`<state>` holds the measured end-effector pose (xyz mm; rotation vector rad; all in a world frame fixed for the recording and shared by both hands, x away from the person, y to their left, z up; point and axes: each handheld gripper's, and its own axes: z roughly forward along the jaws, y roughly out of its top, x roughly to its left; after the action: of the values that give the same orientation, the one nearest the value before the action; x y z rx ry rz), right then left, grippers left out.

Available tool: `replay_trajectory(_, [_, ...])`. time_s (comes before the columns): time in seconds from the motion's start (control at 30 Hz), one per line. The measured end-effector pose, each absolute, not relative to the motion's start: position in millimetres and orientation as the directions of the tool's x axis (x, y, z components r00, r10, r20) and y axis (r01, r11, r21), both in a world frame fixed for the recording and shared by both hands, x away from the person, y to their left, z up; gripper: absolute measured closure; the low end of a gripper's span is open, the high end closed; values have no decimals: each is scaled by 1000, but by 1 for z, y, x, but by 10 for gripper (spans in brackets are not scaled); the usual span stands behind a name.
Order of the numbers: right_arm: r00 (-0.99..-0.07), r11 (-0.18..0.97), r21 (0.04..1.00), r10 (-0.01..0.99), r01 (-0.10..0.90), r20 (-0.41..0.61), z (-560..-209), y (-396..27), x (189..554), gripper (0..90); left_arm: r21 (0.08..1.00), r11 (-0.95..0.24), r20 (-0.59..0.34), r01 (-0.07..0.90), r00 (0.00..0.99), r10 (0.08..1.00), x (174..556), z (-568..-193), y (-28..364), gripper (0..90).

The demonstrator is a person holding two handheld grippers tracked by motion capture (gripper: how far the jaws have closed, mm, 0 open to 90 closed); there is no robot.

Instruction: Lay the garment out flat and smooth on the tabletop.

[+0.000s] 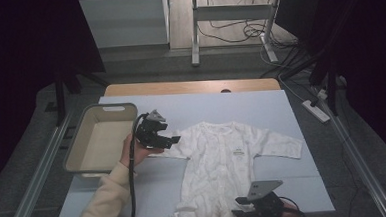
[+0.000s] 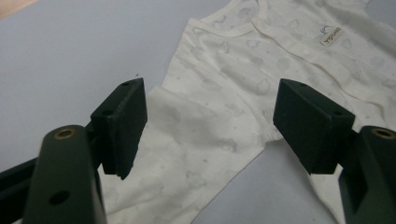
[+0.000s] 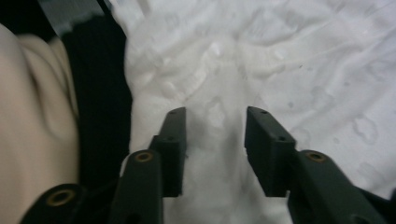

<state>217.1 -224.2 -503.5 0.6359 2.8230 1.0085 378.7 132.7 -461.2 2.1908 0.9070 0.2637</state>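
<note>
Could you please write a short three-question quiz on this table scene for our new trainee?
1. True or false: the white baby romper lies spread flat on the blue mat.
2. On which side of the romper, in the high view, does the grey bin stand?
3. The left gripper is at which part of the romper? A) a sleeve B) the collar C) a leg

Key
1. True.
2. Its left.
3. A: its open jaws straddle the sleeve. The right gripper, jaws apart, sits at the legs' end.
</note>
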Motion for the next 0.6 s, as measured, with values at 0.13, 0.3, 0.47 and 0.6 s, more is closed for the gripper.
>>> replay_trajectory(0.13, [-924,719,598,369,354,104,-508,-219,229,822,700,-480,-86,529,729,679,379,-462,132,267])
replay_trajectory(0.3, [-922,713,597,364,368,134,-506,-223,226,849,707,-469,-89,529,725,683,379,-461,135,268])
replay_trajectory(0.47, [-944,733,596,278,327,176,-502,-228,202,851,708,-468,-88,529,724,685,379,-460,136,268])
replay_trajectory(0.6, [-946,725,612,288,317,150,-500,-232,198,741,707,-473,-84,526,726,682,378,-460,134,268])
